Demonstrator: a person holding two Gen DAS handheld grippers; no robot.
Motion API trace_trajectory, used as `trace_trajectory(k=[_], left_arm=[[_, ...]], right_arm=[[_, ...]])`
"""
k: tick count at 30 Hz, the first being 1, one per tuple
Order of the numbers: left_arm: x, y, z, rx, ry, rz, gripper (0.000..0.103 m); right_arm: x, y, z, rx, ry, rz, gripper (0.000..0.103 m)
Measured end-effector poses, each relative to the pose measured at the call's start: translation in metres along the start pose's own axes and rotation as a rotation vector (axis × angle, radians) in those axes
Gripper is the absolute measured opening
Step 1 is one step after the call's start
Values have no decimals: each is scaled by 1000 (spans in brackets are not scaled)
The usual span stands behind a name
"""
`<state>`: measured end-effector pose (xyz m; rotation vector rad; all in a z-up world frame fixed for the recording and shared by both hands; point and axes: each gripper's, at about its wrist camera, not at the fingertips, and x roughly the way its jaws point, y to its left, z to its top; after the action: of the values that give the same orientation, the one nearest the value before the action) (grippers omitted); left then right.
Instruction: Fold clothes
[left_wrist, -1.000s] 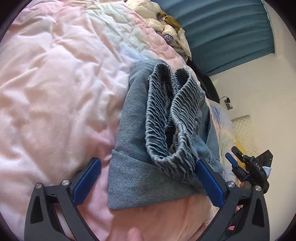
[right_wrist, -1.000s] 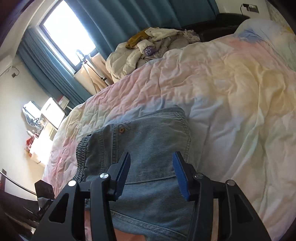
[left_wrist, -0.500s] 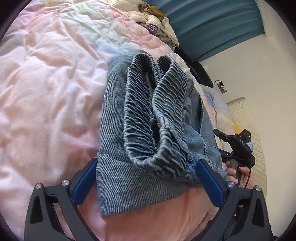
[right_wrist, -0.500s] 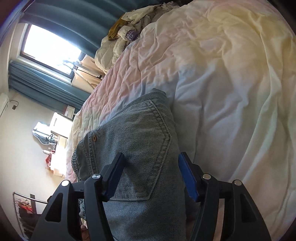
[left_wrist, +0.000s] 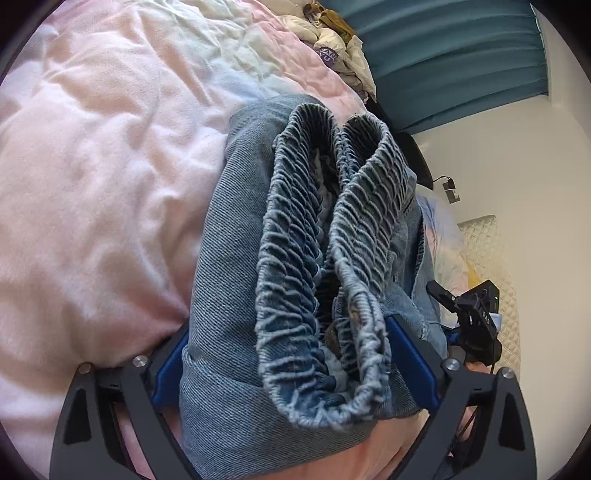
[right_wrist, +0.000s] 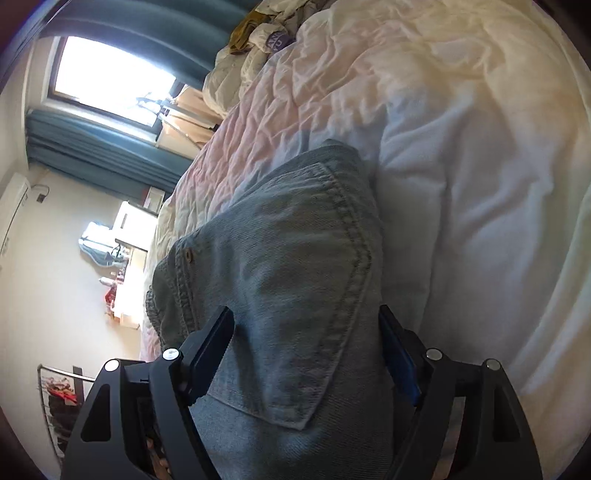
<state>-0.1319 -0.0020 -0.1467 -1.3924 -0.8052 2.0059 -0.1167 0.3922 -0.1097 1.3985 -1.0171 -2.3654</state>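
A folded pair of blue jeans (left_wrist: 229, 258) lies on the pink and white duvet (left_wrist: 92, 184), its ruched elastic waistband (left_wrist: 325, 240) facing me in the left wrist view. My left gripper (left_wrist: 290, 350) straddles the near end of the bundle. Its jaws are closing, and the denim fills the gap and brushes both blue pads. In the right wrist view the jeans (right_wrist: 288, 277) show a back pocket and a rivet. My right gripper (right_wrist: 306, 347) spans that end with its jaws opening and its pads standing off the cloth.
A heap of loose clothes (left_wrist: 332, 48) lies at the far end of the bed below teal curtains (left_wrist: 443, 48). The black body of the other gripper (left_wrist: 476, 317) sits at the right of the left wrist view. A window (right_wrist: 110, 81) and a wall are on the left.
The left gripper has slid in around the jeans, which now fill its gap. The right gripper has sunk and tilted down over the jeans, and its jaws have spread wider.
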Motion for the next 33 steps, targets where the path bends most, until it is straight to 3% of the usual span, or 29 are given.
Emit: trace_trajectory(k=[2, 8, 13, 26, 33], left_arm=[[0, -5, 0, 18, -12, 21, 83], [-10, -36, -5, 135, -78, 121, 49], [-23, -58, -14, 248, -134, 219, 38], [-56, -144, -50, 524, -278, 311, 34], [-69, -195, -56, 545, -312, 294, 33]], right_arm=[[3, 11, -3, -60, -2, -46, 78], [-6, 34, -8, -149, -49, -132, 41], [-24, 55, -16, -203, -115, -153, 29], [-94, 90, -23, -210, -287, -113, 23], [-152, 104, -20, -223, -331, -111, 24]])
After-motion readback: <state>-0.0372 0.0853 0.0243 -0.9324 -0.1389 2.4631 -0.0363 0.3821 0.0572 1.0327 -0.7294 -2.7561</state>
